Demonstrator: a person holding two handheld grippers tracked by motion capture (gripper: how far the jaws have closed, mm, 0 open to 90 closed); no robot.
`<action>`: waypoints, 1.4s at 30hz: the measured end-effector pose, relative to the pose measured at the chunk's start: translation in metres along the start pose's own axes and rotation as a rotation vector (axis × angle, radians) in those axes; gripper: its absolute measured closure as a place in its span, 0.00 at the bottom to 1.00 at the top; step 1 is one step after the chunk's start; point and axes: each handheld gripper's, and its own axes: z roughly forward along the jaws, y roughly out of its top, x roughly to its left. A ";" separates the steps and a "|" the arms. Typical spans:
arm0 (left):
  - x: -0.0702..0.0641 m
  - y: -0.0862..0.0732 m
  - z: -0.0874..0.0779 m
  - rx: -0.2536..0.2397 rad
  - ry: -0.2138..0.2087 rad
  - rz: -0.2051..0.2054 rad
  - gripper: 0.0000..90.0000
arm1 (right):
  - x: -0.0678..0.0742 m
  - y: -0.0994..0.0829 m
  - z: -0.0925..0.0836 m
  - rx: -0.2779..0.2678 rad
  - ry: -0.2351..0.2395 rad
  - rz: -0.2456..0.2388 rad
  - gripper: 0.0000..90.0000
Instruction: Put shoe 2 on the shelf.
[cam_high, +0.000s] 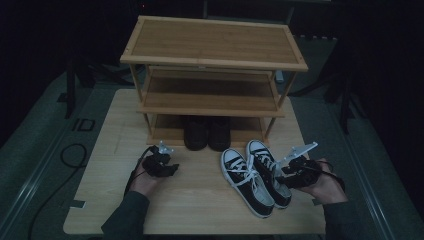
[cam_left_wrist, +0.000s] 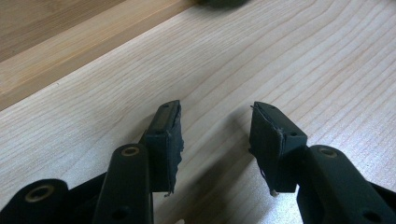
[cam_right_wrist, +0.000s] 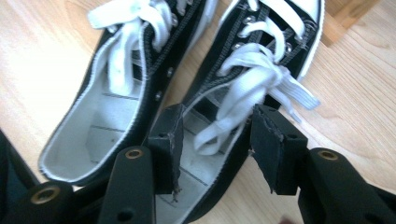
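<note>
A pair of black canvas sneakers with white laces lies on the wooden table, toes toward the rack: left sneaker, right sneaker. My right gripper hovers at the right sneaker's heel. In the right gripper view the right gripper is open: one finger is over the right sneaker's opening and the other is outside its wall, neither pressing. The left sneaker lies beside it. My left gripper is open over bare table, nothing between its fingers.
A three-shelf bamboo shoe rack stands at the table's far side. A pair of dark boots sits on its bottom shelf. A cable loops on the floor at left. The rack's base edge is just ahead of my left gripper.
</note>
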 end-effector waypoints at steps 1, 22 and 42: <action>0.000 0.000 0.000 0.000 0.000 0.000 0.60 | 0.001 0.000 0.000 -0.001 0.008 -0.003 0.60; 0.000 0.000 0.000 0.000 -0.001 0.000 0.59 | 0.019 0.011 0.032 0.048 0.040 -0.009 0.48; -0.001 0.000 0.000 0.000 0.001 0.000 0.59 | 0.026 0.015 0.037 0.035 0.015 0.080 0.38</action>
